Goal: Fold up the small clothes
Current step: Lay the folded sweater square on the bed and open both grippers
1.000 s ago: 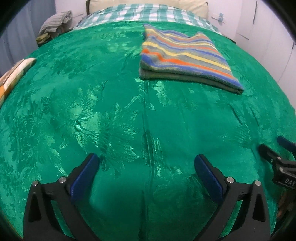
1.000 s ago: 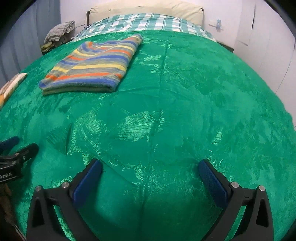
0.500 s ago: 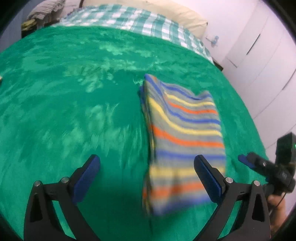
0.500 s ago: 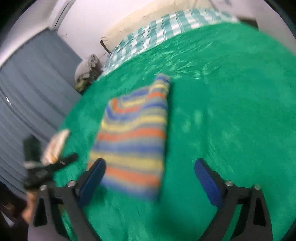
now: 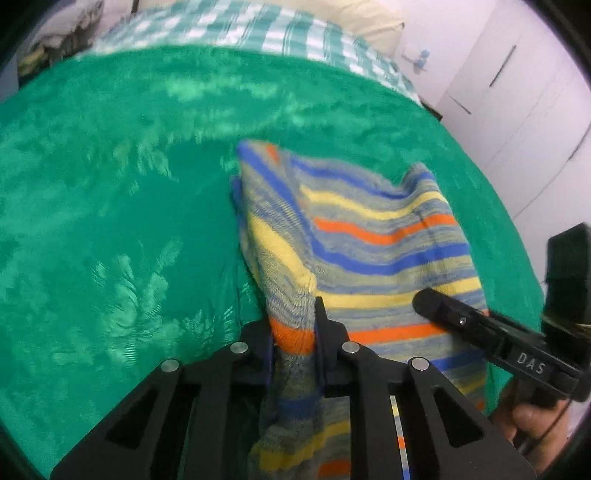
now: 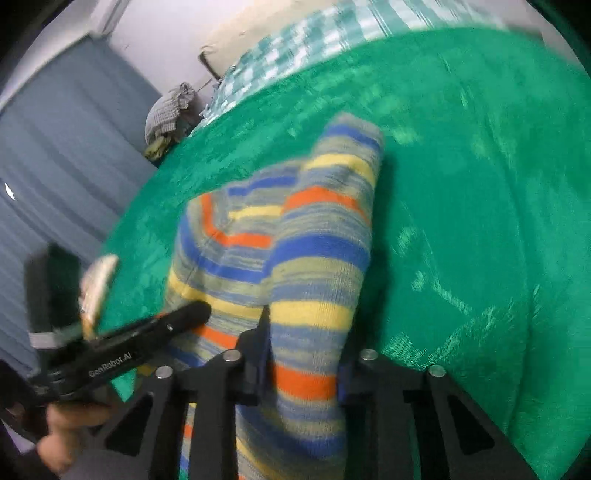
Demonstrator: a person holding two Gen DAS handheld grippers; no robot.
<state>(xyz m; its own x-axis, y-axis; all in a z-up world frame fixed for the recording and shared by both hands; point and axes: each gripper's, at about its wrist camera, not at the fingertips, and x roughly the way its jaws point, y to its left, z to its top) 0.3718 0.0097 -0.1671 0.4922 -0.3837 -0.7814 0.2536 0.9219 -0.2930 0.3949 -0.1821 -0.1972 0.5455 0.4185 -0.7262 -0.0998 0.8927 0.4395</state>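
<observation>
While both grippers pinch striped garment [image 5: 369, 236] | green bedspread [image 5: 110, 184] beneath

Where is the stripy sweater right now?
The stripy sweater is on the green bedspread, its near edge pinched by the left gripper and the right gripper.

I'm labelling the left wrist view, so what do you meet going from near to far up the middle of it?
Left tool shut on the striped garment → green bedspread → checked sheet → cream pillow at the wall.
</observation>
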